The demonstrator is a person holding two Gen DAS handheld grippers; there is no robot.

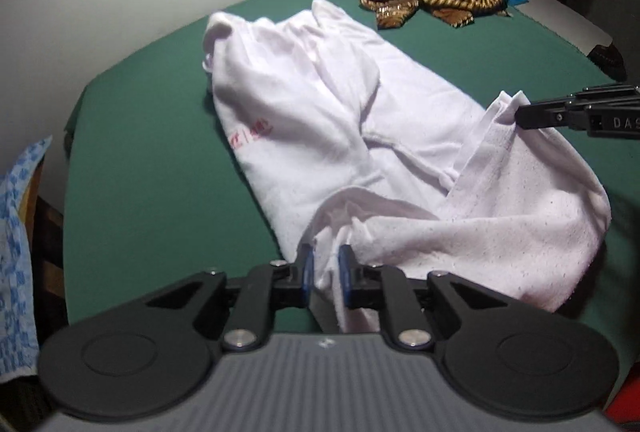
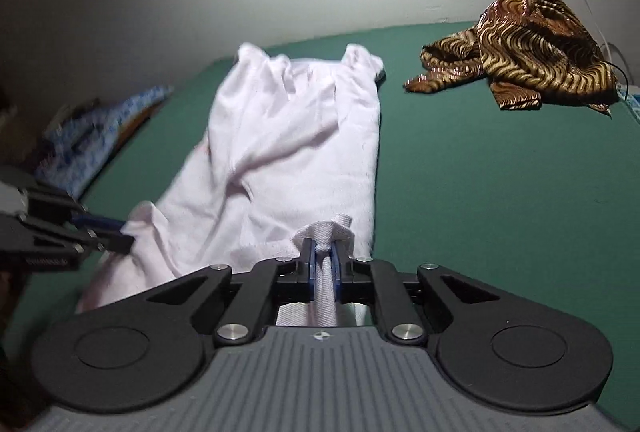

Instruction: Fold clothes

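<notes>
Presently on the green table cover (image 1: 160, 160): one white garment (image 1: 320, 120), lying lengthwise away from the grippers, far end flat against the cover, near end lifted.

Left gripper (image 1: 325, 264): jaws drawn nearly together on a bunched near corner of the white garment, the cloth passing between the blue pads (image 1: 307, 268) and trailing down behind them. In the right wrist view it enters from the left edge with the corner pinched at its tips.

Right gripper (image 2: 324, 256): jaws pressed close on the other near corner, a twisted strip of cloth running back between them and a small tuft standing proud at the tips. In the left wrist view it reaches in from the right, gripping a raised peak of fabric.

Reason for the hold, as judged: the two corners are taken apart from each other so the near hem can be carried as one edge over the body of the garment, toward the far end, for a crosswise fold. The cloth between the grips sags and is creased, so some tension would probably help before laying it down.

Also present: a gold-and-brown striped cloth (image 2: 524, 44), crumpled, well apart at the far right of the cover, untouched. A blue patterned fabric (image 1: 16, 232) hangs off the left side, beyond the cover's edge.
</notes>
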